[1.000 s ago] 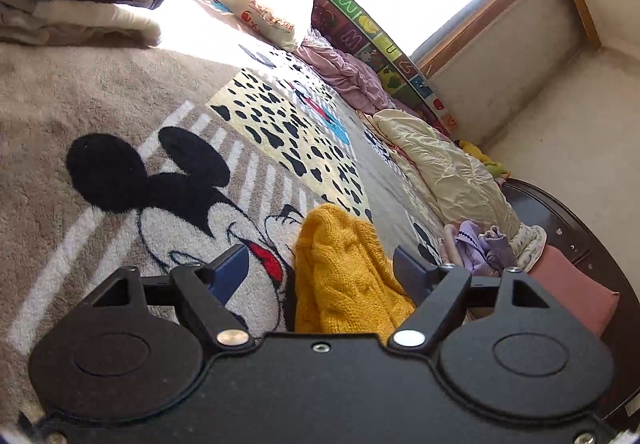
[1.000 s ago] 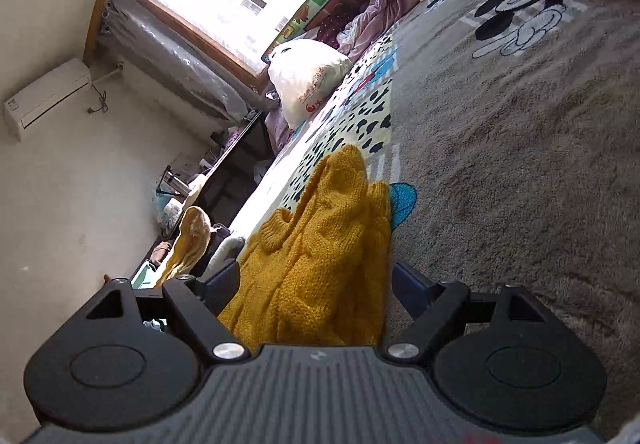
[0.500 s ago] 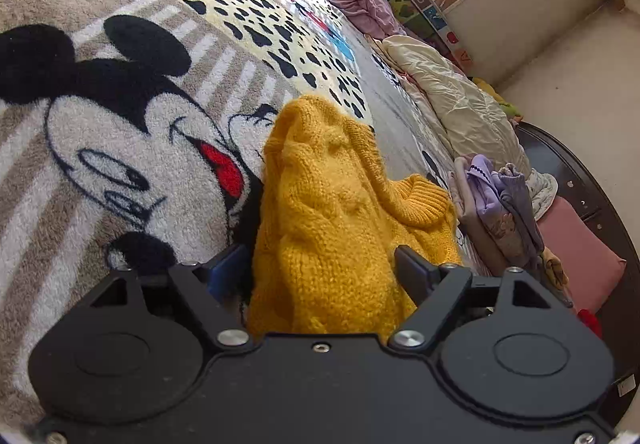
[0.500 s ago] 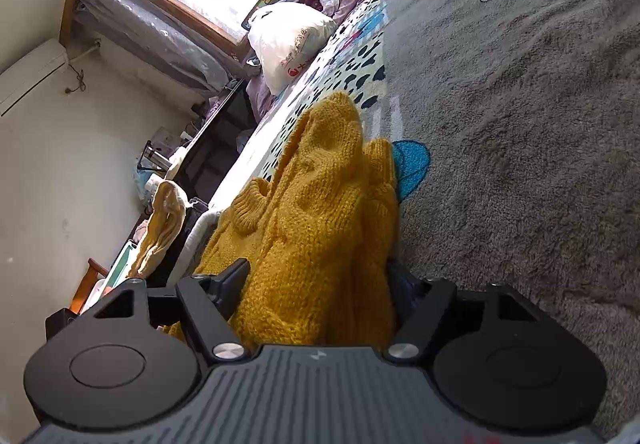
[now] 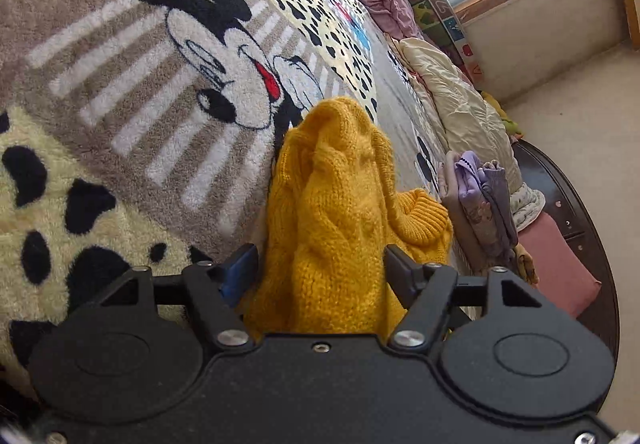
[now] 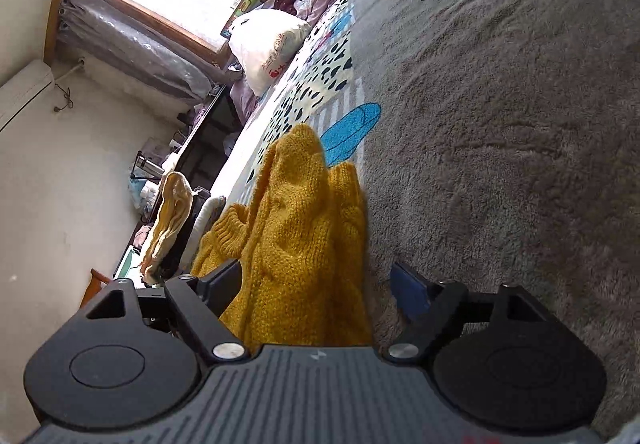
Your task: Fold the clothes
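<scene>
Right at my left gripper [image 5: 320, 268], the fingers stand spread with the yellow knit sweater [image 5: 340, 212] bunched between them; the knit fills most of the gap, but I see no pinch, and the blue pad on the one finger sits just clear of the wool. My right gripper [image 6: 320, 284] is spread as well: its left finger touches the sweater's edge, while its blue-padded finger [image 6: 412, 294] stands apart over bare plush.

Outward from both tongs, the sweater runs straight ahead along the fingers, its long axis pointing away from me, rising to a rounded hump and lying on the cartoon-mouse blanket [image 5: 132, 56]. The ribbed collar [image 5: 424, 220] sits to the right in the left view and to the left in the right view, so I judge it lies between my two hands, with each gripper at one side of the near edge.

Both are equally near. Beyond, folded lilac garments [image 5: 480, 200] rest by the bed's edge, well clear.

Whether this hump is a fold half made or a loose heap, I cannot tell.
</scene>
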Demonstrator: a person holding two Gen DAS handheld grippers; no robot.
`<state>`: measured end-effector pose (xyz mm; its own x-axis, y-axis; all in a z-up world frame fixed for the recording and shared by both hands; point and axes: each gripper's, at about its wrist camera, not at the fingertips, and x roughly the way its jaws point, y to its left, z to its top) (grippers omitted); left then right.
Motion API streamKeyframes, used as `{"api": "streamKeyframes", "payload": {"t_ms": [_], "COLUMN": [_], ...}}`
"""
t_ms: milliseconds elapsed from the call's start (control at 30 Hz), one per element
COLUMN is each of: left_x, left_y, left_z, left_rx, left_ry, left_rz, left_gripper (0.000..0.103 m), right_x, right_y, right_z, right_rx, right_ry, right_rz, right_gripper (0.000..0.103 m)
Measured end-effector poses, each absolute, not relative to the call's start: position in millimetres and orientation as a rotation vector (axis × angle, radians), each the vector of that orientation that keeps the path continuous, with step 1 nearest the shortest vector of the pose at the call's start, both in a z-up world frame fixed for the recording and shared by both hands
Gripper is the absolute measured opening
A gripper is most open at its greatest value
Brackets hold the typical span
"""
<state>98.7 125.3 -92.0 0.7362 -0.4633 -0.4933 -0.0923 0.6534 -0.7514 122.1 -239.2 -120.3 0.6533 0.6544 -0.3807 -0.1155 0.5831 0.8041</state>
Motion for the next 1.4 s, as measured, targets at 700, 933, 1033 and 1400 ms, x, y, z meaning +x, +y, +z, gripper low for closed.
{"api": "streamKeyframes", "payload": {"t_ms": [700,933,1033,1400], "left_x": [104,85,64,-32], "left_y": [140,226,263,408], "left_z": [-122,-89,-66,42], "left_rx": [-1.123,-1.253,-1.258,-1.132], "left_ry": [0.673,0.443,0.331,-0.194], "left_rz": [-0.284,-0.184,-0.125,0.092], "left_gripper": [0.047,0.046,0.046,0.047], "right_x": [170,204,221,231], "right_y": [-149,-87,-37,168], "right_z": [-107,-72,-49,43], "right_rx": [0.857,0.860,0.853,0.986], "right_ry": [0.766,0.772,0.780,0.716], "right_rz": [0.711,0.855,0.969,1.475], "right_gripper": [0.058,0.058,0.058,0.058]}}
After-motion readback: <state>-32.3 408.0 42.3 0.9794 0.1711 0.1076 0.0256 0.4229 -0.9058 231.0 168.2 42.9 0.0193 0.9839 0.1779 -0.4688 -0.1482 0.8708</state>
